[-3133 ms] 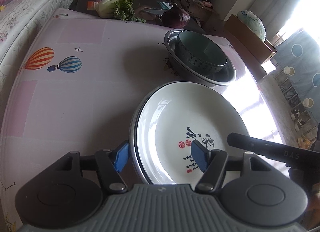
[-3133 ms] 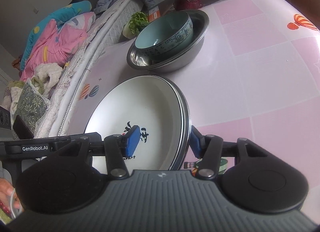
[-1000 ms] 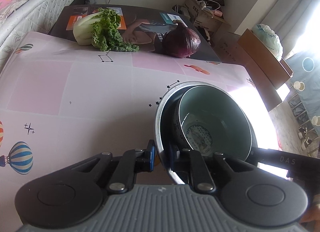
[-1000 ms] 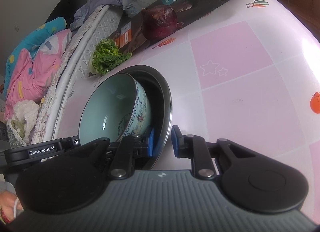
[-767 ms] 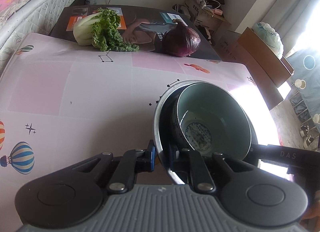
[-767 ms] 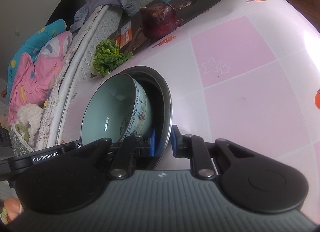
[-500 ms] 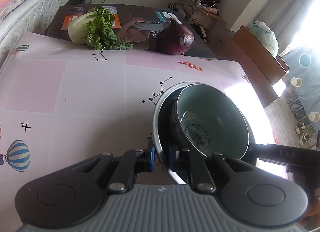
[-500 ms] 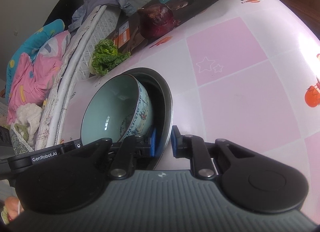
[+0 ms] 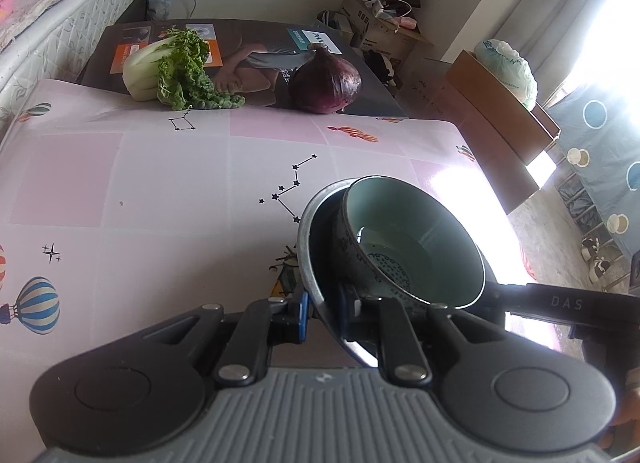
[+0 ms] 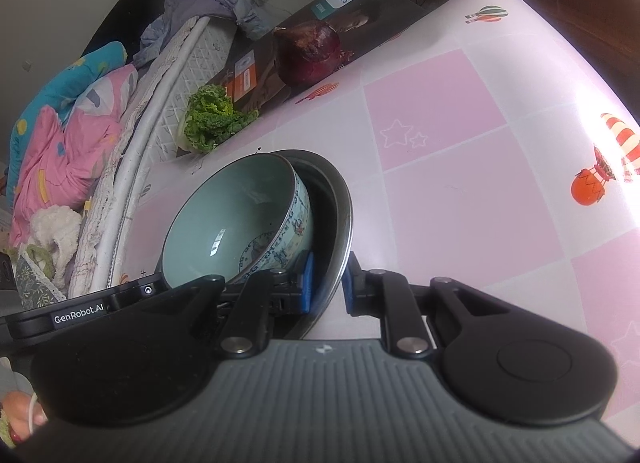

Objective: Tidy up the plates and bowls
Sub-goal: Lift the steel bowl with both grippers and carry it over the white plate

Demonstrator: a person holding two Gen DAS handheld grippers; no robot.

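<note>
Home interior, a lived-in bedroom doubling as eating space. A quilted mattress [image 10: 172,75] runs along the table [image 9: 168,191] edge, heaped with pink and blue bedding [image 10: 68,119] and a grey garment [image 10: 200,3]. The table carries a pink checked cloth with balloon prints — household stuff. Groceries sit at its far edge: leafy greens [image 9: 176,67], red onion [image 9: 326,83]. Open cardboard boxes [image 9: 380,23] clutter the corner; a curtained window [image 9: 576,23] lets in strong daylight — shoes on the floor [image 9: 596,259].
</note>
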